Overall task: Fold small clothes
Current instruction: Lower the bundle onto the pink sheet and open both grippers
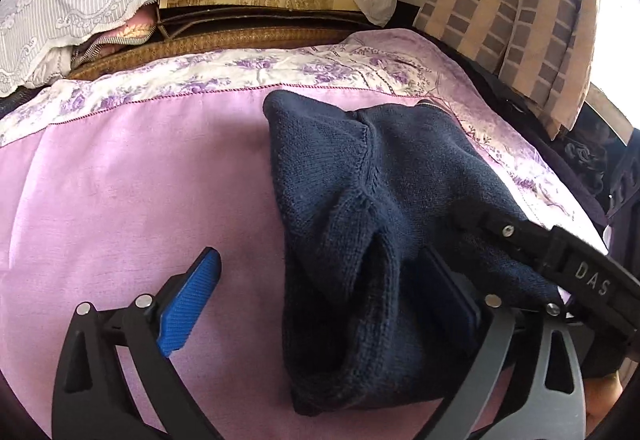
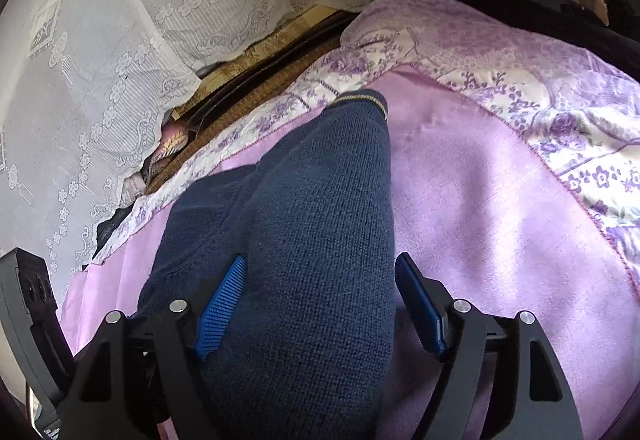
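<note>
Navy knit sweater (image 1: 384, 208) on pink sheet (image 1: 140, 180), long axis near-to-far, between spread fingers of left gripper (image 1: 320, 304) and right gripper (image 2: 320, 312), neither clamped.

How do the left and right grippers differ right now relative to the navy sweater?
The left gripper has one blue pad over bare pink sheet and the other against the navy sweater; the right gripper straddles a sweater fold with both pads. The left's jaws spread wider than the right's. Both are open, gripping nothing.

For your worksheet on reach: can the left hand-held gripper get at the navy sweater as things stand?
Probably yes: the left hand-held gripper is open, the sweater already lies partly between its fingers on the pink sheet, nothing blocking.
</note>
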Available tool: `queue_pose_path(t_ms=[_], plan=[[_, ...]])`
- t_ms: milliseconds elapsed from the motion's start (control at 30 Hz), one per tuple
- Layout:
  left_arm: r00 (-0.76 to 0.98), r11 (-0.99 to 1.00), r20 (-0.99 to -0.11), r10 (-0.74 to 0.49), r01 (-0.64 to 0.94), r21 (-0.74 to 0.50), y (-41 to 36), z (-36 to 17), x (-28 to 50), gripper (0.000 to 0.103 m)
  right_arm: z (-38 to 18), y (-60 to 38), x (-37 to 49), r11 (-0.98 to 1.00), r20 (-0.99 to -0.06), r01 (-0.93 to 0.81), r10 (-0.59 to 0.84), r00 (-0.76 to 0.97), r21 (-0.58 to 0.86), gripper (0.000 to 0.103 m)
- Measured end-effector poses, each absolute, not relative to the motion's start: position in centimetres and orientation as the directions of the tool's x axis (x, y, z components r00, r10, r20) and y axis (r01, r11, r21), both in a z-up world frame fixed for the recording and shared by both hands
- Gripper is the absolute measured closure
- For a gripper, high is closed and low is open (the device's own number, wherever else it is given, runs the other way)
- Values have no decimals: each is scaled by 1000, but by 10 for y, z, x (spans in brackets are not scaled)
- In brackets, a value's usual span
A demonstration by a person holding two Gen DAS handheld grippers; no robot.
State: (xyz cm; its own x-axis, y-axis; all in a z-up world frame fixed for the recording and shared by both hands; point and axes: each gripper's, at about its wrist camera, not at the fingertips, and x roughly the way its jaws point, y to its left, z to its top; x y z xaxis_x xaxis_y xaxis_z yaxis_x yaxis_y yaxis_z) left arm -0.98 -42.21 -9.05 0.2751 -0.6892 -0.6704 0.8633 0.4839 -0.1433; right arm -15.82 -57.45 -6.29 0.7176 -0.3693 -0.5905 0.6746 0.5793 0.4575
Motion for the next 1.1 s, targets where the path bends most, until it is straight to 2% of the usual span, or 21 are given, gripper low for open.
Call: queue_pose_path(t_ms=[100, 167, 267, 333, 467, 1100], plan=[[327, 510, -656, -680, 854, -104, -414, -88, -12, 5, -47, -564, -174, 580, -546, 699, -454, 704, 419, 26], [361, 526, -641, -677, 847, -79, -410, -85, -14, 5, -42, -552, -179, 587, -552, 729, -499, 668, 352, 22], [394, 546, -631, -668, 836, -56, -406, -84, -15, 5, -46, -547, -178, 575, -600, 771, -524, 604, 274, 14], [396, 553, -637, -662, 831, -57, -406, -85, -13, 5, -51, -552, -177, 563, -619, 779, -516, 592, 276, 4], [396, 559, -642, -656, 827, -61, -406, -86, -10, 4, -65, -566, -182, 547, -636, 748, -435, 638, 376, 4], [503, 582, -570, -650, 812, 52, -363, -76, -47, 4, -48, -527, -198, 538, -621, 778, -500, 604, 324, 4]])
